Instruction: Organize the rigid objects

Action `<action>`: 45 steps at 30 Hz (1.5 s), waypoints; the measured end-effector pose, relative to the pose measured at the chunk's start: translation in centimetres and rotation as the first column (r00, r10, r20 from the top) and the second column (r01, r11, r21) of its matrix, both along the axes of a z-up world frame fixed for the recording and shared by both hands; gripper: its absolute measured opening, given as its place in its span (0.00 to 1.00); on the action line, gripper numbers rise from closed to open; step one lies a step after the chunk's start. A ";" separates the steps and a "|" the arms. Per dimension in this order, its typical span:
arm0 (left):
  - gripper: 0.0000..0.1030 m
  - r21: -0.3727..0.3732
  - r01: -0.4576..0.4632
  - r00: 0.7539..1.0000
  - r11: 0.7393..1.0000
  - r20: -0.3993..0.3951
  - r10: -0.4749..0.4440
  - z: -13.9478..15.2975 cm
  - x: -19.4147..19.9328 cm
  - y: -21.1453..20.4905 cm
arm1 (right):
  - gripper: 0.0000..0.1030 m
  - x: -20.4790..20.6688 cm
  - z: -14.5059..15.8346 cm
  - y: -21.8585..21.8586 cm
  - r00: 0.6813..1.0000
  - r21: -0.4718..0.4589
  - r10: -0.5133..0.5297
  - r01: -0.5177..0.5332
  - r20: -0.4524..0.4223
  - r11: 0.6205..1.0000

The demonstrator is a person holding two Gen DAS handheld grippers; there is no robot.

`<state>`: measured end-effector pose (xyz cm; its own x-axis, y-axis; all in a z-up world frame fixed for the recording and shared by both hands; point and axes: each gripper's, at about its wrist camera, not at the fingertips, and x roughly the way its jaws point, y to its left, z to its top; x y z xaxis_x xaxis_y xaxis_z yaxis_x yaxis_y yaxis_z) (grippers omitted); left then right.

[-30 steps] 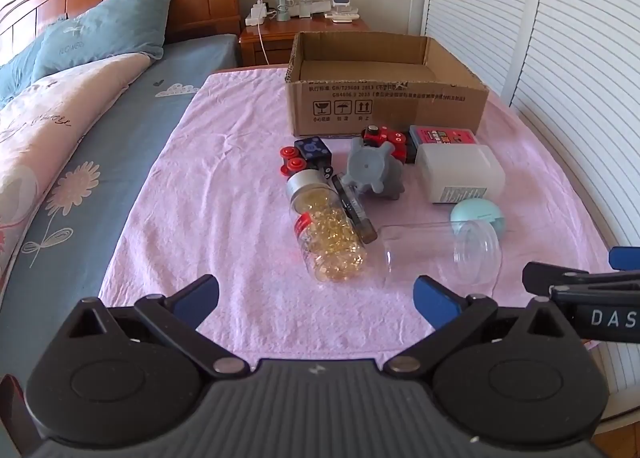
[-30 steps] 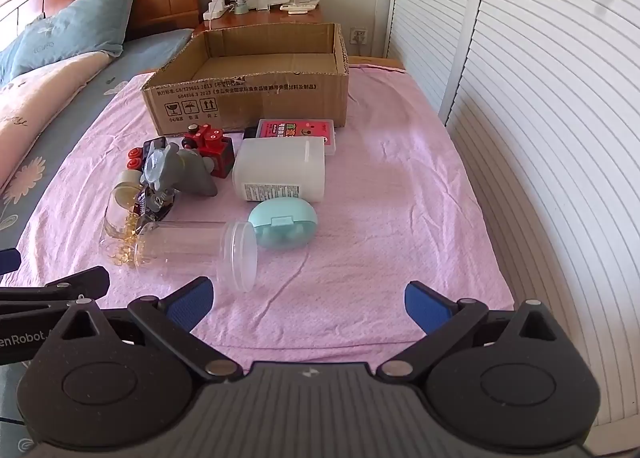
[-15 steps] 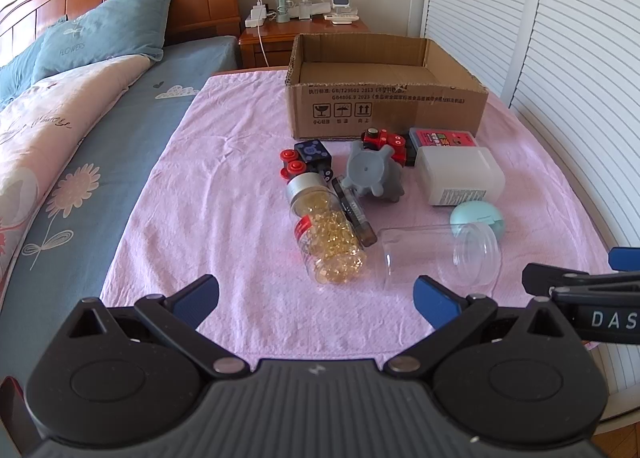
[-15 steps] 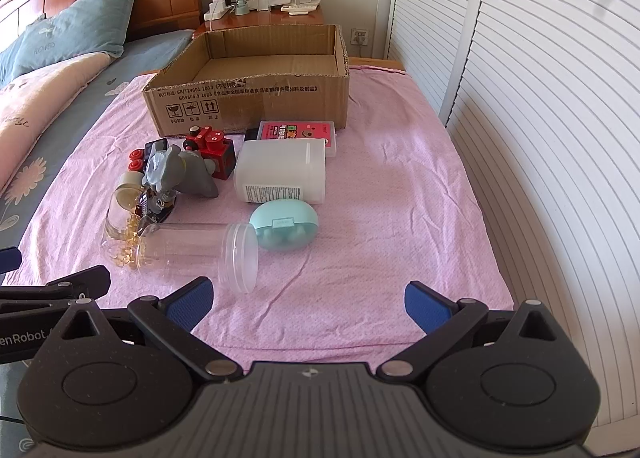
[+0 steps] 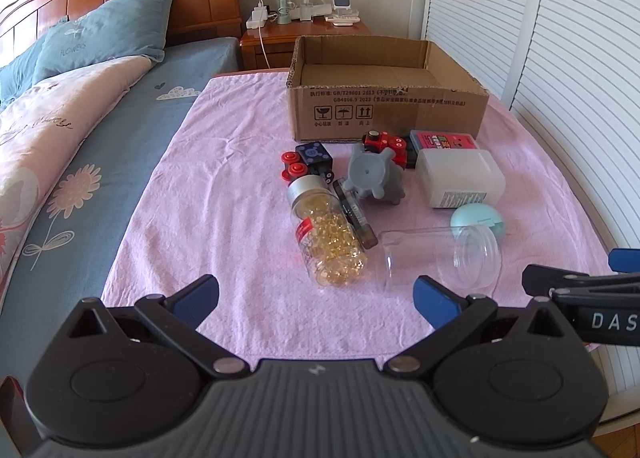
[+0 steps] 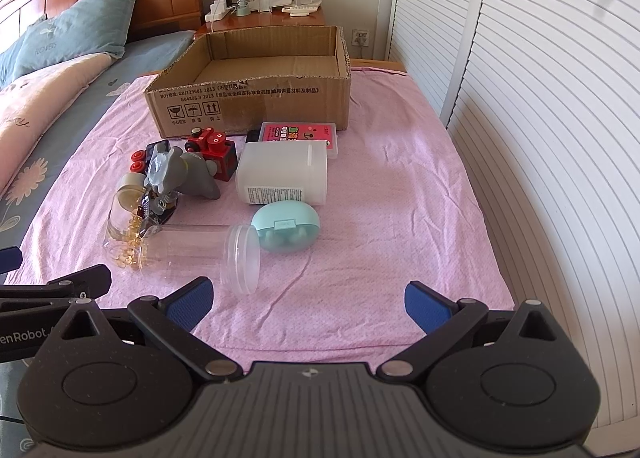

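Bed (image 5: 100, 162) on my left, pink cloth (image 5: 224, 202) spread over the surface in front of me, everything for the job sits on it. Cardboard box (image 5: 384, 114) at the far end, open top, nothing visible inside (only part of the floor shows from these angles).

Clutter is bunched just in front of the box. White plastic container (image 6: 282, 172) lies on its side, with the pink flat case (image 6: 300, 132) behind it, against the box wall. Clear empty jar (image 6: 200, 254) is on its side, lid end toward the right, nearest to me. Capsule bottle (image 5: 326, 230) with yellow softgels lies beside it, silver cap pointing to the box; a dark slim tube (image 5: 356, 214) rests along its right flank. Mint oval case (image 6: 286, 228) sits just past the jar lid, touching or nearly so, can't tell. Grey toy (image 5: 374, 178) is mid-pile, red toy block (image 6: 214, 152) behind it, dark cube with red wheels (image 5: 308, 162) to its left.

My left gripper (image 5: 316, 294) hovers over the near cloth edge, fingers spread wide, holding nothing. My right gripper (image 6: 306, 298) is the same: spread, empty, level with the left, clear jar just ahead of its left finger.
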<state>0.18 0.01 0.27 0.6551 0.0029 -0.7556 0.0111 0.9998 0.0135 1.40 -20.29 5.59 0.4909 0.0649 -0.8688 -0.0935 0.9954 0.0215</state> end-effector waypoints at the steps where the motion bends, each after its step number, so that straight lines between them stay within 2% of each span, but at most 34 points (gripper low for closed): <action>1: 0.99 -0.002 0.000 1.000 1.000 0.000 0.000 0.0 0.0 0.0 | 1.00 0.0 0.0 0.0 1.000 0.000 0.000 0.000 0.000 1.000; 31: 0.99 -0.004 0.013 1.000 1.000 0.005 -0.013 0.2 0.2 0.0 | 1.00 0.1 0.2 0.1 1.000 0.002 0.000 0.000 0.007 1.000; 35: 0.99 -0.015 0.040 0.999 0.999 0.019 -0.040 0.2 0.5 0.1 | 1.00 0.2 0.5 0.0 1.000 0.010 0.004 -0.004 0.016 1.000; 40: 0.99 -0.009 0.118 0.993 0.993 0.029 -0.118 0.0 0.9 0.0 | 1.00 0.6 0.3 -0.5 0.999 0.023 0.013 -0.014 0.029 1.000; 45: 0.99 0.002 0.144 0.989 0.990 0.018 -0.144 -0.6 1.5 0.3 | 1.00 1.3 0.0 -1.1 1.000 0.035 0.005 -0.006 0.026 0.999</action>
<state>1.66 0.32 -0.34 0.6624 -0.0923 -0.7435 0.1551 0.9878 0.0156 2.68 -21.38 5.62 0.5130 0.0979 -0.8528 -0.1001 0.9935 0.0539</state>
